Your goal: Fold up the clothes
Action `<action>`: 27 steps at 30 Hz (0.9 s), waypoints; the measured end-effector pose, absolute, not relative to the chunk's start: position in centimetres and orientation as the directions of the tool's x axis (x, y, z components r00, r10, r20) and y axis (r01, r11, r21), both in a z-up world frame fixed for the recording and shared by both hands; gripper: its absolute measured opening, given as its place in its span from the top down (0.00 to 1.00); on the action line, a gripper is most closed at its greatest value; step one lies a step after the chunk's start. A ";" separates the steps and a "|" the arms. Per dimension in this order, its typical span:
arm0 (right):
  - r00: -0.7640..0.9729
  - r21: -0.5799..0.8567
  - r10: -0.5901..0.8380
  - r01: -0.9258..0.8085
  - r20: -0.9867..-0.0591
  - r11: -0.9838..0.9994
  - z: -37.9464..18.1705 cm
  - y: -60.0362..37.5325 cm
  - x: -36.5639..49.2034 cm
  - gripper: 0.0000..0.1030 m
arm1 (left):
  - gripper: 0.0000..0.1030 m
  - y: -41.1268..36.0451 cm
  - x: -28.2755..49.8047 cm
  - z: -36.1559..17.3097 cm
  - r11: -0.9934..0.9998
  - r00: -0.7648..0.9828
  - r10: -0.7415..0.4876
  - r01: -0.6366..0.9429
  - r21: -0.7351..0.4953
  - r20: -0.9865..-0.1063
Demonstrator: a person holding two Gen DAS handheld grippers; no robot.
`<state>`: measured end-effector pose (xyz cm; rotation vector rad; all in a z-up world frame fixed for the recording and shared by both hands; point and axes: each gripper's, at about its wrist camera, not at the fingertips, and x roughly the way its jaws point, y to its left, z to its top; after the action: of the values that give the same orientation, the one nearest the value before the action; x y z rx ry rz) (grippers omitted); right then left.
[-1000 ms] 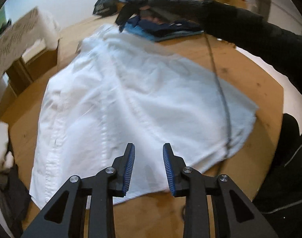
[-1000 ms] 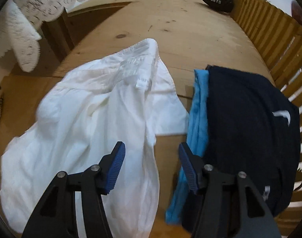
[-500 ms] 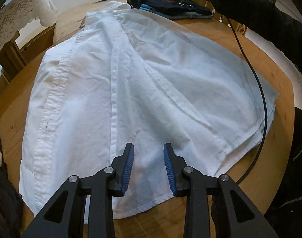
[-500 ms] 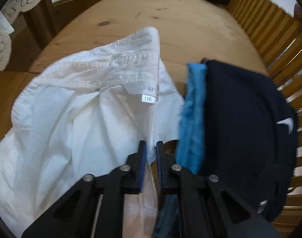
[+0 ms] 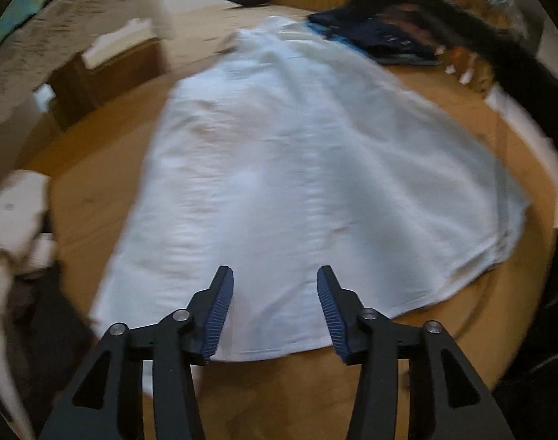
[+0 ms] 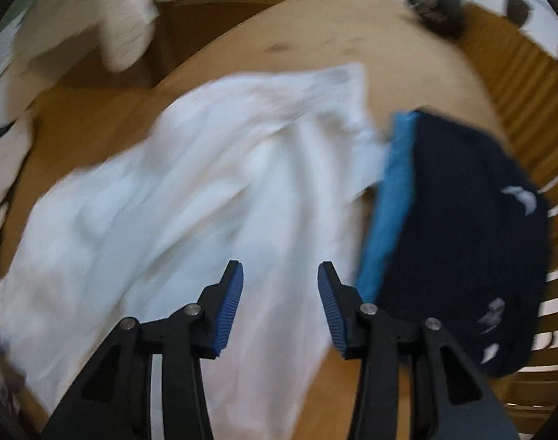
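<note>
A white shirt (image 5: pixel 297 168) lies spread across the round wooden surface (image 5: pixel 95 190), its hem nearest the left tool (image 5: pixel 275 311) and its collar end at the far side, beside a stack of folded clothes. The left tool hangs over that hem with its jaws set wide and nothing between them — the blue ribbed pads (image 5: pixel 218 315) frame only white cloth below. From the right wrist view the same shirt (image 6: pixel 176 198) looks rumpled, with loose folds running toward the collar, and its right edge touches or just overlaps a folded blue garment (image 6: pixel 388 198) that lies under a dark navy garment (image 6: pixel 462 227) bearing small white marks. The right tool (image 6: pixel 280 304) is also spread wide and empty, poised above the shirt's right side just beside the blue garment. A small black bag (image 6: pixel 436 7) sits at the far edge of the surface (its lettering is too blurred to read), and slatted wooden rails (image 6: pixel 528 84) rise behind the stack. In the left wrist view a dark-sleeved arm (image 5: pixel 480 44) reaches over the folded stack — both views are smeared by motion, so finer detail of the cloth cannot be made out.
</note>
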<state>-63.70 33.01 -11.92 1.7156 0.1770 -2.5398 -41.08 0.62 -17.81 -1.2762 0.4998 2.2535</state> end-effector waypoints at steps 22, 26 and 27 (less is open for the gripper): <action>-0.321 0.052 -0.071 0.068 -0.945 -0.996 -12.2 34.9 -59.4 0.59 | 0.57 3.6 -43.3 -16.3 -0.754 -0.404 0.309 -0.655 0.037 -0.861; -0.343 0.076 -0.101 0.087 -0.934 -0.993 -12.5 35.7 -55.2 0.60 | 0.57 10.0 -42.6 -15.3 -0.623 -0.370 0.363 -0.779 0.072 -0.855; -0.339 0.096 -0.118 0.082 -0.933 -0.992 -13.0 36.2 -54.5 0.68 | 0.57 11.6 -42.7 -15.4 -0.588 -0.354 0.373 -0.805 0.077 -0.858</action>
<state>-54.54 36.23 -13.04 1.7294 -0.0485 -2.4745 -42.69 11.55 -15.41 -1.0894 0.6499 2.0020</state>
